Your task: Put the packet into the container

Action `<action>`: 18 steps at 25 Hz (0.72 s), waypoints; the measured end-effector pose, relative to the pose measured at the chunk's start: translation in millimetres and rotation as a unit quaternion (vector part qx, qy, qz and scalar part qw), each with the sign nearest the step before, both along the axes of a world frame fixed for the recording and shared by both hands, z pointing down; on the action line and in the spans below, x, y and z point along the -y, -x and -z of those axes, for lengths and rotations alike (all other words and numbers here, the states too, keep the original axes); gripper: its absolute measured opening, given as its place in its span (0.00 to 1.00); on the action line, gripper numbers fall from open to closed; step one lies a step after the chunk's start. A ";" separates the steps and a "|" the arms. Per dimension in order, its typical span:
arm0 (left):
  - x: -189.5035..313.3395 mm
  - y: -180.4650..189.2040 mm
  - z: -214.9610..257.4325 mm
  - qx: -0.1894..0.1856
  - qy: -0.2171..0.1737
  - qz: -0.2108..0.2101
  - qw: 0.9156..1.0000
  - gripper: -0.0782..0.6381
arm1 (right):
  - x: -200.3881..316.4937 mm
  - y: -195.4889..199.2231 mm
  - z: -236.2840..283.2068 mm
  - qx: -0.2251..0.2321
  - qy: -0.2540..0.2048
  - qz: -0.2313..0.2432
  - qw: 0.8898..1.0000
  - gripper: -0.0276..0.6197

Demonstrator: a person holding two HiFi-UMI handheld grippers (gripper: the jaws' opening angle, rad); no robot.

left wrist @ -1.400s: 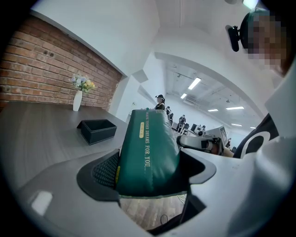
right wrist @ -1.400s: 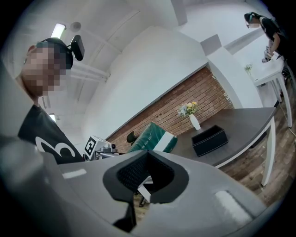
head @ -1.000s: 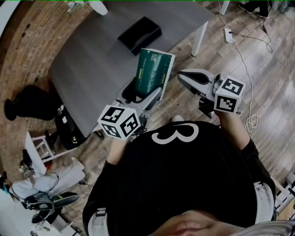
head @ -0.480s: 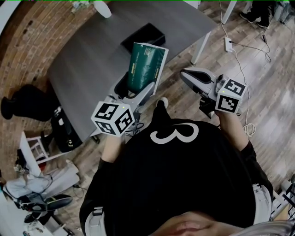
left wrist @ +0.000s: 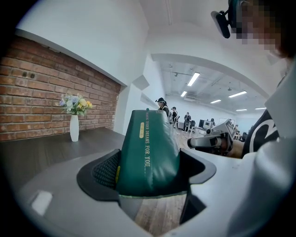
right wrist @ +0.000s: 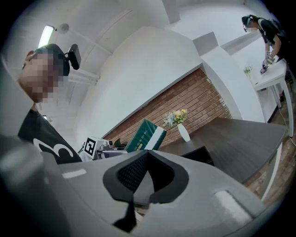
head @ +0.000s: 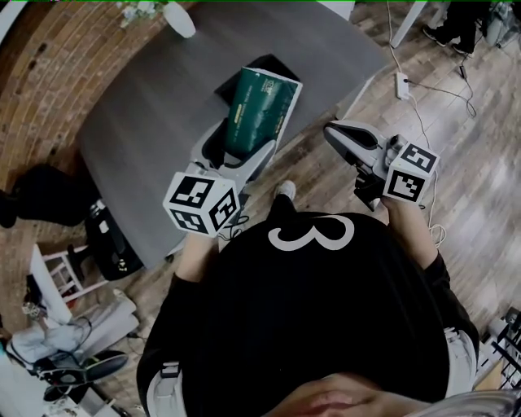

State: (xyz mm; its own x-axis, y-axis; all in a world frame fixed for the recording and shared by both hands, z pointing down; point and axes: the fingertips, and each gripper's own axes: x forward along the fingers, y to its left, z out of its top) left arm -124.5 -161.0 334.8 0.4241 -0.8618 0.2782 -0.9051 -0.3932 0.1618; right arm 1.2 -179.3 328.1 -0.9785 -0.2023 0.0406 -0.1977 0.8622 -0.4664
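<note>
A dark green packet with a white edge stands upright between the jaws of my left gripper, which is shut on it above the grey table. In the left gripper view the packet fills the gap between the jaws of that gripper. The black container lies on the table just beyond the packet, partly hidden by it. My right gripper hangs over the wooden floor right of the table, shut with nothing in it. The right gripper view shows the right gripper, the packet and the container.
A white vase with flowers stands at the table's far edge. A white table leg and a power strip with cables are on the floor to the right. Bags and clutter lie left of the table.
My left gripper has carried the packet forward over the table, so it now overlaps the near side of the container. The right gripper has barely moved.
</note>
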 end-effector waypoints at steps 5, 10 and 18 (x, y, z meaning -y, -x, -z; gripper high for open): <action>34.3 16.3 4.7 0.015 -0.013 -0.009 1.000 0.70 | 25.9 9.5 -2.9 -0.003 0.004 -0.010 1.000 0.05; 80.0 65.4 16.5 0.043 -0.010 -0.019 0.999 0.70 | 62.2 50.6 9.1 -0.018 0.019 -0.019 0.999 0.05; 98.5 49.5 2.5 0.102 -0.025 -0.048 0.993 0.70 | 63.4 23.0 -14.1 -0.011 0.022 -0.038 0.999 0.05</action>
